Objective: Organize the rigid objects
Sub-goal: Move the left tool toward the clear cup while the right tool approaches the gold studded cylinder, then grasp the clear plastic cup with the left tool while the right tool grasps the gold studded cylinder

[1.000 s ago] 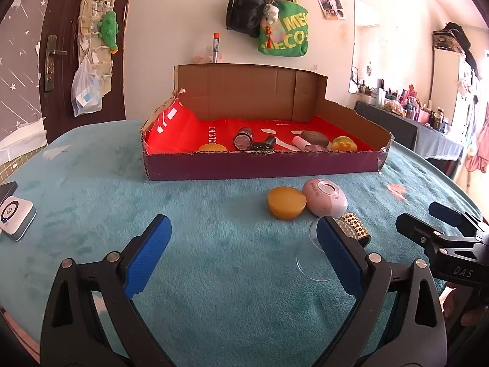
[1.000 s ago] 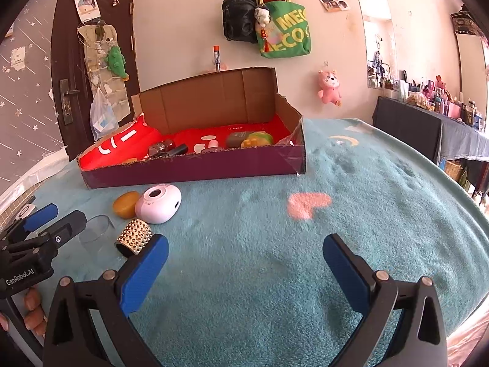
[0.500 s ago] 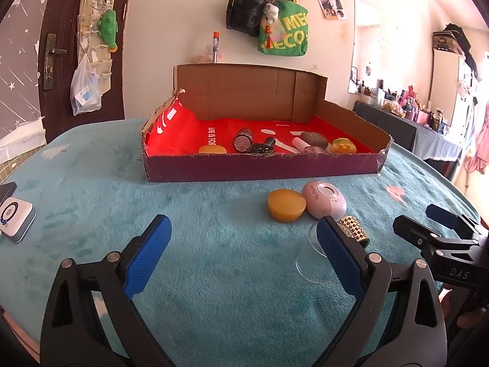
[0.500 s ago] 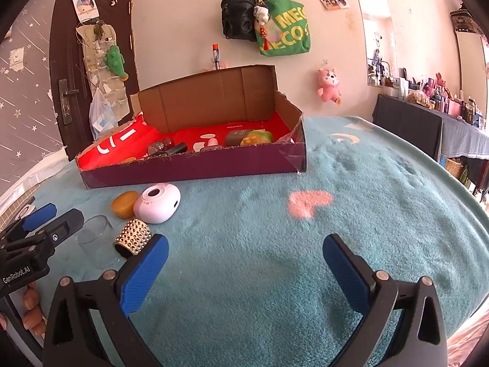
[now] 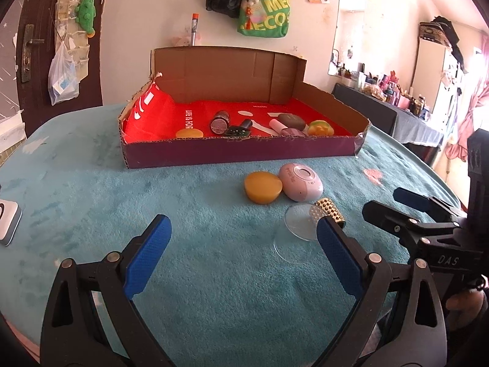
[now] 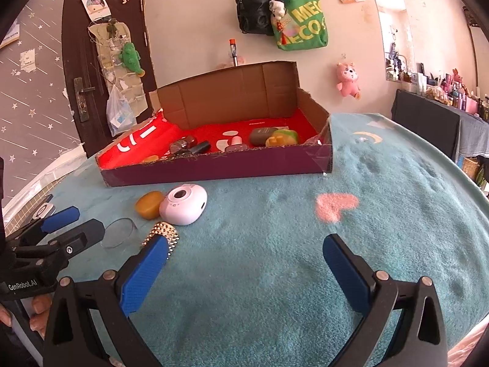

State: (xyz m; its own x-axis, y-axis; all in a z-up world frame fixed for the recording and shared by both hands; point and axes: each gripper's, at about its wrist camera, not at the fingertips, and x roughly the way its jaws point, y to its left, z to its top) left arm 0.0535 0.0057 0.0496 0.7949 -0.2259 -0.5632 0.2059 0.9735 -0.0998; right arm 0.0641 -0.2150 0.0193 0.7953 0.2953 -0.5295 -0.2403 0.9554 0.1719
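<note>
An open cardboard box with a red lining stands at the far side of the teal blanket and holds several small items. In front of it lie an orange puck, a pale oval device, a gold studded cylinder and a clear glass on its side. My left gripper is open, its right finger just in front of the glass. My right gripper is open, its left finger overlapping the studded cylinder.
A white and grey gadget lies at the blanket's left edge. A pink heart patch marks the blanket to the right. A dark side table with bottles stands far right. A door and hanging bags are behind the box.
Both grippers have drifted slightly toward the loose objects. The right gripper's left finger now overlaps the studded cylinder. Nothing was grasped or moved.
</note>
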